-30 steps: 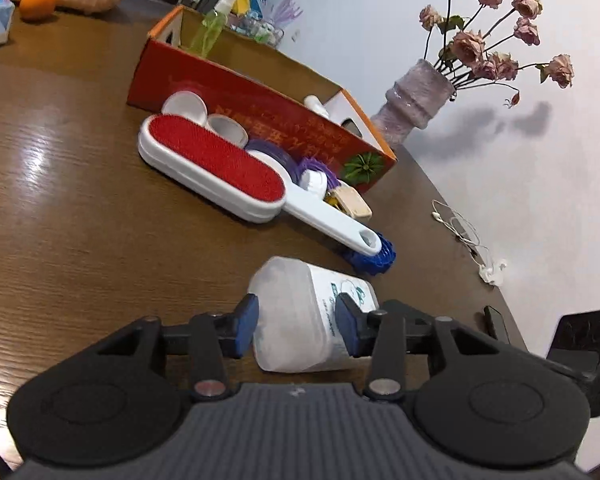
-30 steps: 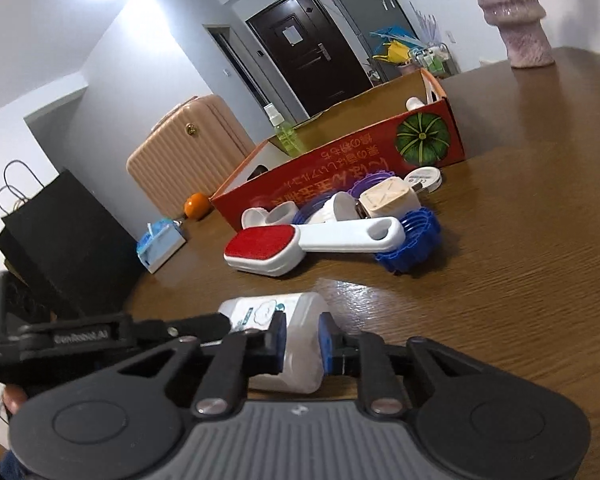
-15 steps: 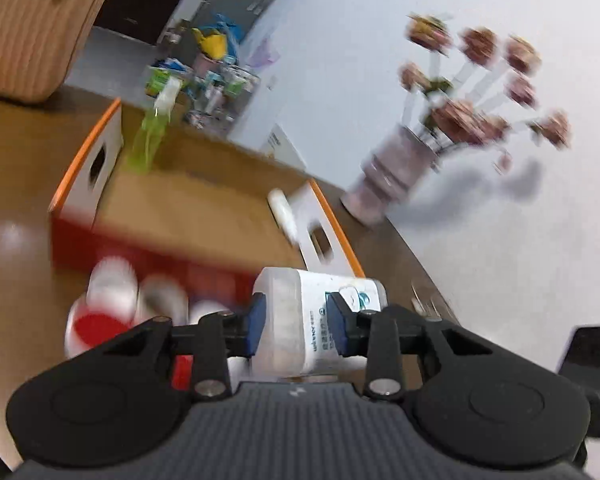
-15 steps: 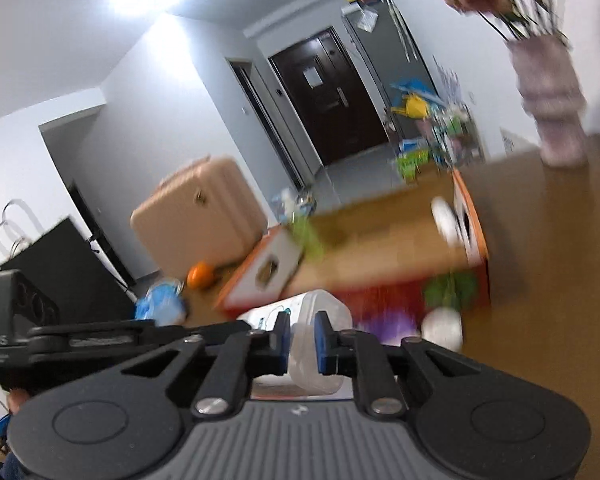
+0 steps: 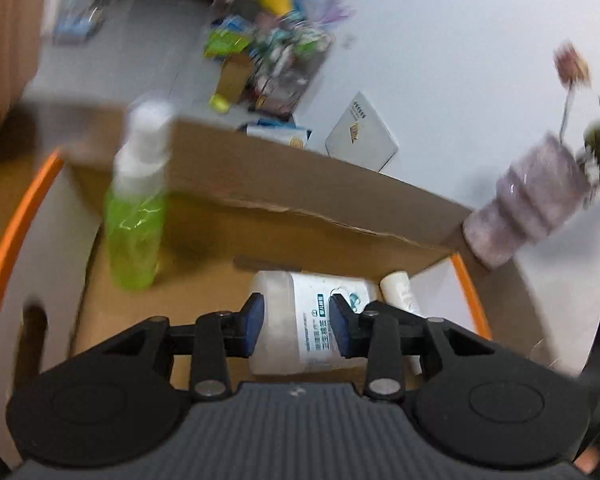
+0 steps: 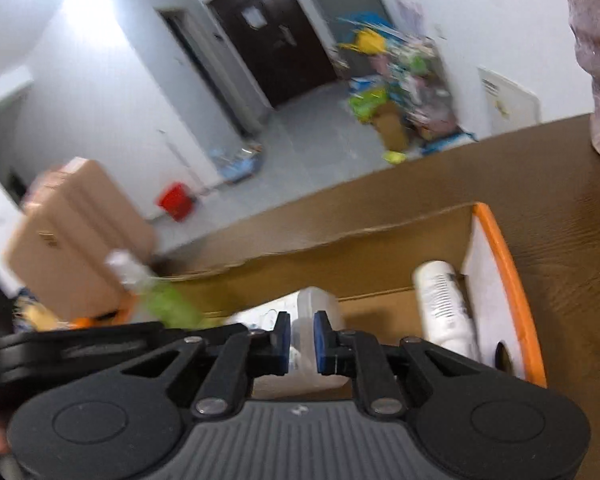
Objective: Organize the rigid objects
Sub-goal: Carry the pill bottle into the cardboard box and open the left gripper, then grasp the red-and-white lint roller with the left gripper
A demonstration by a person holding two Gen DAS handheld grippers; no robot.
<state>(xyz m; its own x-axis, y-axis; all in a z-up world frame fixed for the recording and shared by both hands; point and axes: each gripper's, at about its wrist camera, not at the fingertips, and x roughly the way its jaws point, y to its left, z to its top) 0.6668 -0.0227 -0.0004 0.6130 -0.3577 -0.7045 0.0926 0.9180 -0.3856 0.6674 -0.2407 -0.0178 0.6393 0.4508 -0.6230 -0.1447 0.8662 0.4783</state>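
The white bottle [image 5: 300, 320] lies on its side over the inside of the orange-edged cardboard box [image 5: 340, 200], held at both ends: the left claw [image 5: 296, 326] is clamped across its labelled body and the right claw [image 6: 301, 342] is clamped on its narrow end. Inside the box, a green spray bottle [image 5: 134, 224] stands upright at the far left and a small white tube [image 6: 446, 306] leans against the right wall, just beside the held bottle. The box sits on the brown bench [image 6: 560, 200], with a mauve vase [image 5: 536, 204] just past its far right corner.

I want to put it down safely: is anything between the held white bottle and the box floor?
Nothing visible. The white bottle, held by both grippers, hangs over bare cardboard box floor, between green spray bottle and white tube.
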